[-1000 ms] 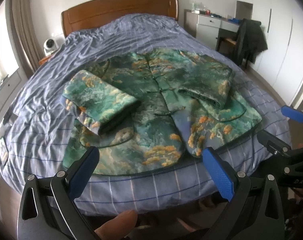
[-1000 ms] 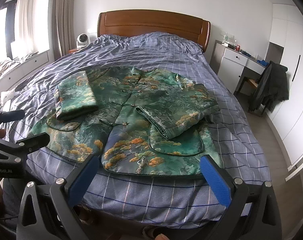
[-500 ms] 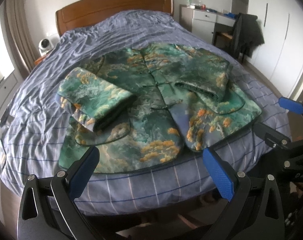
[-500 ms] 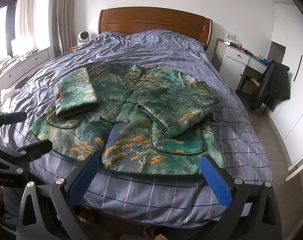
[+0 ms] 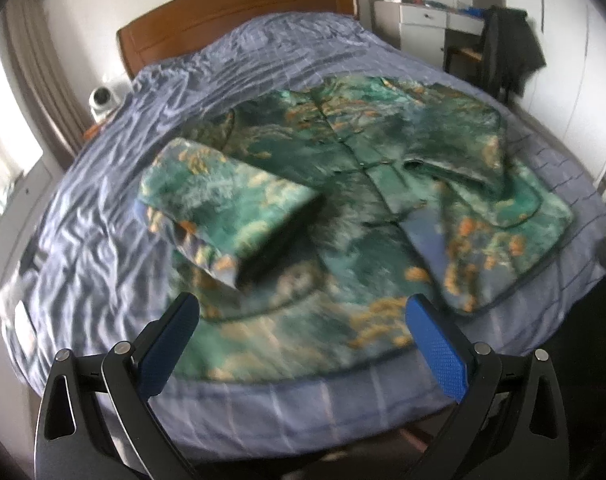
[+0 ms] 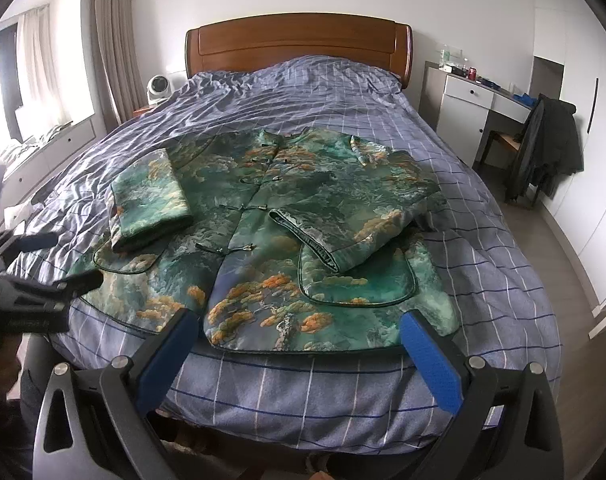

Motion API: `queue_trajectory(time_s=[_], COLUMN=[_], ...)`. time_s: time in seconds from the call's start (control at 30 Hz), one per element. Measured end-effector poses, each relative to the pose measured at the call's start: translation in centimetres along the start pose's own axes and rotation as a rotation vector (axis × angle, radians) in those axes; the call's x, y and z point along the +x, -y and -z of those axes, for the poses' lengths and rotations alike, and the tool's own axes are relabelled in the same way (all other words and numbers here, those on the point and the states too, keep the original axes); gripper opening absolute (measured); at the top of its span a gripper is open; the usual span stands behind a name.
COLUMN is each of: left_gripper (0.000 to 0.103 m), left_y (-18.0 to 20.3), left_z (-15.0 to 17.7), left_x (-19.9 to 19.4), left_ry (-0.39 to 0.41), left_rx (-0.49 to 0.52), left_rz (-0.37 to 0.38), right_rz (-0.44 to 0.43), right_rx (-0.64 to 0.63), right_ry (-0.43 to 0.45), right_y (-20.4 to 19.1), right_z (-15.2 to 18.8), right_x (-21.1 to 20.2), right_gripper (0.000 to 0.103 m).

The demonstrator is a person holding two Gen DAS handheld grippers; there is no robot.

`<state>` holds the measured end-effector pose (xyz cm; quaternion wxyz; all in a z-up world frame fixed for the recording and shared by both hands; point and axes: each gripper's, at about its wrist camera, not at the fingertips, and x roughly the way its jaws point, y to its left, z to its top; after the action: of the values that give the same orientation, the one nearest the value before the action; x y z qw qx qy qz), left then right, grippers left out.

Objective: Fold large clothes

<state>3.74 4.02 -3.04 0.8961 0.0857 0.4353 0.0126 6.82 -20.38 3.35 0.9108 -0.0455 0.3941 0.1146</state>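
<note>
at the left edge of the right wrist view the left gripper [image 6: 51, 260] hangs spread and empty, though blurred. mid-frame, the green brocade jacket [image 6: 271, 240] lies flat on the blue checked duvet [image 6: 483, 248], both sleeves folded inward. along the bottom, the right gripper [image 6: 295, 344] is spread wide, holding nothing, just short of the jacket's hem.

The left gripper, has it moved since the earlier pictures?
Yes. The left gripper has advanced toward the jacket: its jaws now overlap the hem, nearer the headboard.
</note>
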Motion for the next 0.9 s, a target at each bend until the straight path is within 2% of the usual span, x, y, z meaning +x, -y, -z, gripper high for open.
queue_trajectory(time_s=[0.1,0.17,0.23,0.3,0.33,0.4,0.43,0.47,0.5,0.53,0.6,0.63,0.8,0.9], left_gripper=[0.102,0.102,0.102,0.102,0.102,0.101,0.081,0.041,0.021,0.01,0.009,0.009,0.009,0.01], left_y=[-1.2,-1.7,-2.1,-2.6,-3.1,-4.1,-5.0,-5.8,-7.0,-7.6,-10.2,-11.1,-19.7,-26.6], left_z=[-1.3,-1.9,-2.8,-3.1,-3.3,-3.4,-3.5,-3.5,-3.7,-4.0,-4.3,-4.3,-4.3,-2.8], left_x=[2.9,5.4,8.7,12.4,14.5,16.4,17.0,17.1,17.0,16.5,13.8,12.7,5.7,2.7], left_ry=[0.012,-0.003,-0.032,-0.073,-0.091,-0.112,-0.116,-0.12,-0.141,-0.135,-0.088,-0.065,0.051,0.085], left_rx=[0.086,0.143,0.217,0.254,0.26,0.244,0.201,0.161,0.097,0.061,-0.034,-0.062,-0.234,-0.368], left_rz=[0.0,0.006,-0.019,-0.039,-0.076,-0.076,-0.024,0.012,0.029,0.023,0.064,0.055,-0.033,-0.137], right_rz=[-0.006,-0.01,-0.01,-0.009,-0.007,0.001,0.007,0.015,0.024,0.033,0.045,0.043,0.001,-0.019], right_rx=[0.006,0.009,0.008,0.005,0.004,0.003,0.003,0.001,-0.003,-0.008,-0.018,-0.02,-0.055,-0.078], right_ry=[0.004,0.007,0.014,0.019,0.023,0.028,0.029,0.031,0.032,0.032,0.03,0.03,0.019,0.018], right_y=[0.1,0.2,0.1,0.1,0.0,0.1,0.2,0.2,0.3,0.3,0.3,0.2,-0.8,-1.6], right_z=[-0.1,-0.1,-0.1,-0.1,-0.1,-0.2,-0.2,-0.2,-0.2,-0.2,-0.2,-0.2,-0.1,-0.1], right_x=[-0.1,-0.2,-0.4,-0.7,-0.9,-1.3,-1.5,-1.7,-1.8,-2.0,-2.0,-2.0,-1.4,-1.2], right_gripper=[0.103,0.103,0.103,0.103,0.103,0.103,0.103,0.103,0.103,0.103,0.103,0.103,0.103,0.103])
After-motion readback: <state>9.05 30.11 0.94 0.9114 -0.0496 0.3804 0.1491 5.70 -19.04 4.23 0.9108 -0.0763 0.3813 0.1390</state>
